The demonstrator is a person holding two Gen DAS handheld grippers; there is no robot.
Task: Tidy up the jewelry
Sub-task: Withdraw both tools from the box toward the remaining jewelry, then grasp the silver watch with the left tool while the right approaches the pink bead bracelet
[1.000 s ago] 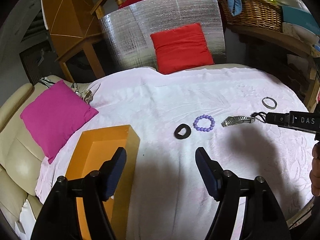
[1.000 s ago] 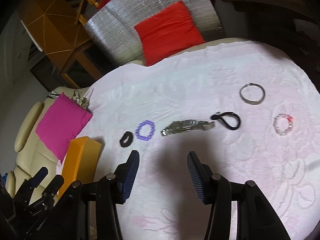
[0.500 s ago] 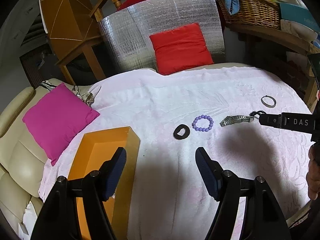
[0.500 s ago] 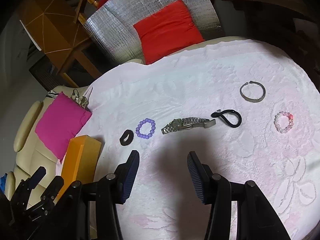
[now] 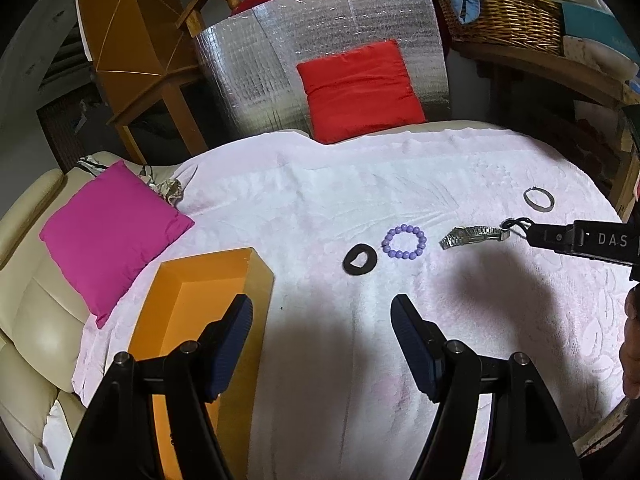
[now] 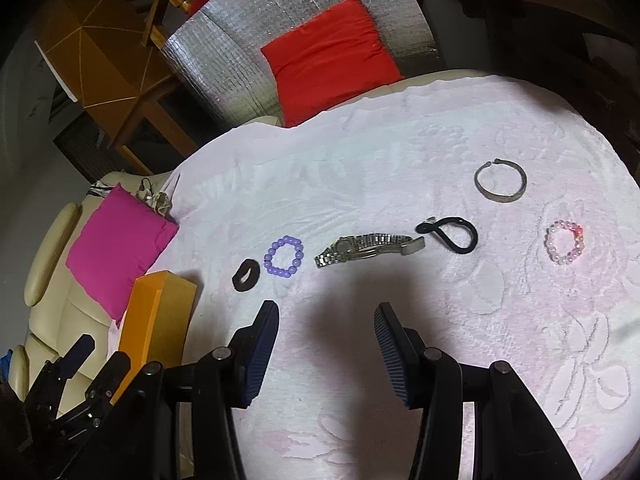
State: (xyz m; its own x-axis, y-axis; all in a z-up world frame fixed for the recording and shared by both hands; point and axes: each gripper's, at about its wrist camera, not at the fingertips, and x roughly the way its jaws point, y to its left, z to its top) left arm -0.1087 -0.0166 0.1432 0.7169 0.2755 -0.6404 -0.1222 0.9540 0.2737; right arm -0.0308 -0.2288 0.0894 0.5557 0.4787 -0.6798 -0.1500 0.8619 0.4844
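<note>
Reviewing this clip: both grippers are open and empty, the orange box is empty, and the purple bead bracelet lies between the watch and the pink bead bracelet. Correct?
Not quite. In the right wrist view, the purple bead bracelet lies between the black ring and the watch; the pink bead bracelet is far right. The rest holds.

1. Two bead bracelets: one purple (image 6: 284, 256), one pink (image 6: 565, 242).
2. One silver watch (image 6: 366, 249).
3. One silver bangle (image 6: 500, 186).
4. Two black hair ties (image 6: 246, 275) (image 6: 450, 234).
5. One orange box (image 5: 200, 300).
6. Two cushions: one pink cushion (image 5: 108, 232), one red cushion (image 5: 360, 88).
</note>
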